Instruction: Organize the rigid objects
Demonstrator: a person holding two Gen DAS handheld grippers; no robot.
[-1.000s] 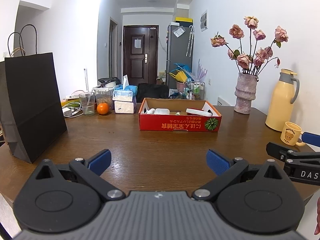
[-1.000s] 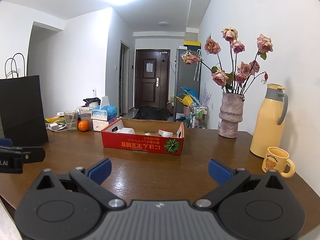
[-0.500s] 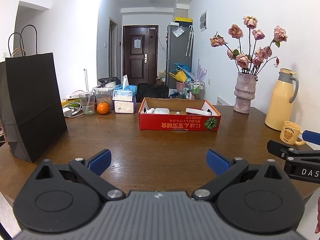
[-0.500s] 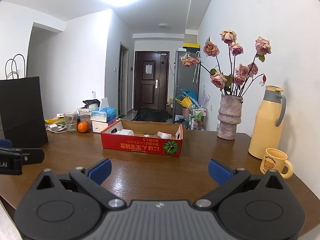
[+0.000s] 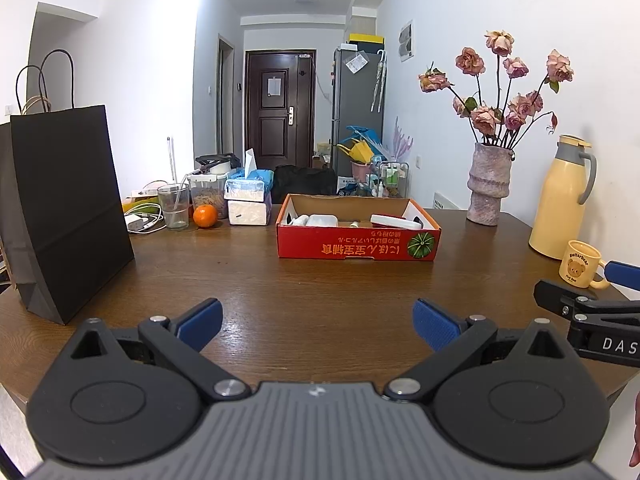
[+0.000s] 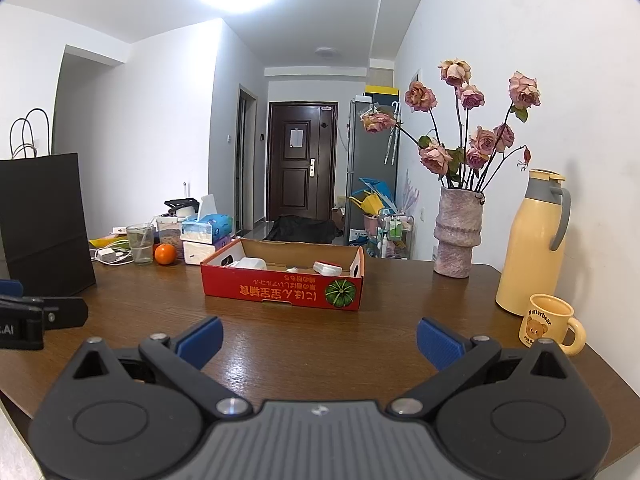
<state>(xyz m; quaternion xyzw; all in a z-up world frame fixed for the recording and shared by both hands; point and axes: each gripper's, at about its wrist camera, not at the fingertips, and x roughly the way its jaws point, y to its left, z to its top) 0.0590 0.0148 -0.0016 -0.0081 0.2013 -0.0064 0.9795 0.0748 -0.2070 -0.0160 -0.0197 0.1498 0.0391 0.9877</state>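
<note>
Two tools hang over the near edge of the table (image 5: 320,280), both released and holding nothing: the left tool (image 5: 318,320) and the right tool (image 6: 319,338) each show blue pads spread wide with bare wood between them. The red box (image 5: 358,236) sits mid-table, well apart from both, and already holds a few white things and a red-edged one; what they are is too small to tell. Outside it, a mug (image 6: 548,322) stands near right beside the thermos (image 6: 534,240), a vase (image 6: 458,232) is farther back, and an orange (image 5: 205,216), glass (image 5: 173,206) and tissue packs (image 5: 246,202) cluster far left behind the black bag (image 5: 68,216). Judging by this, the sorting looks barely begun or paused: nothing is gripped, and several loose rigid items remain on the table, the mug nearest the right tool.
</note>
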